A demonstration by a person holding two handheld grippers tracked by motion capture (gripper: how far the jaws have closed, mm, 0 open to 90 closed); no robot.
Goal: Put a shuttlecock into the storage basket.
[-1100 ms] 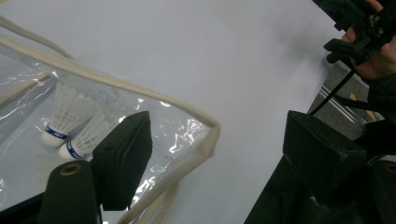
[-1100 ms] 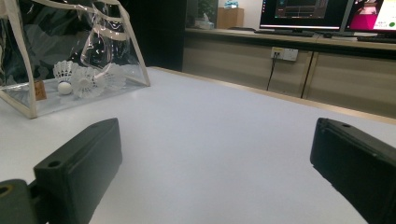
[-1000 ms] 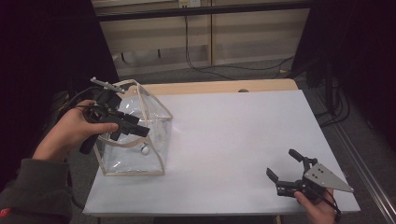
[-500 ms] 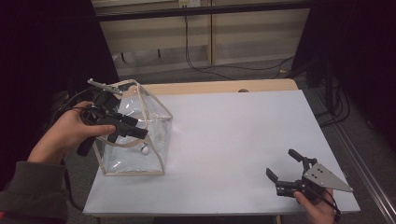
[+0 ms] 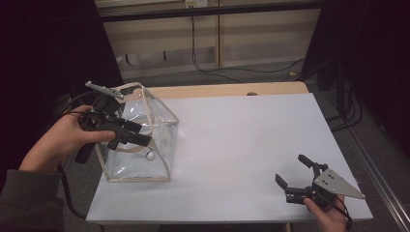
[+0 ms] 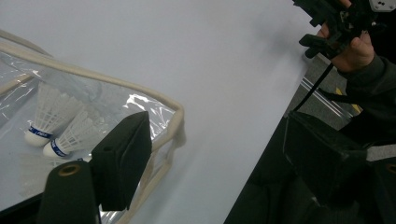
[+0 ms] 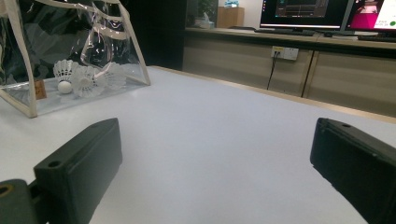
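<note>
I see a clear plastic bag (image 5: pixel 140 145) with cream edging. Shuttlecocks (image 6: pixel 53 123) inside it are white, each with a blue band near the base. My table top (image 5: pixel 251 145) is plain white with a light wood strip along the far edge. Both grippers, left (image 5: pixel 133 135) and right (image 5: pixel 296 173), are black; the right one carries a grey plate.

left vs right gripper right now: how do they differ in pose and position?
The left gripper is raised over the clear bag at the table's left edge, one jaw over the bag's cream rim; the right gripper sits low at the near right corner of the white table, far from the bag. The left points across the table; the right points toward the bag. Both have open jaws with nothing between them.
</note>
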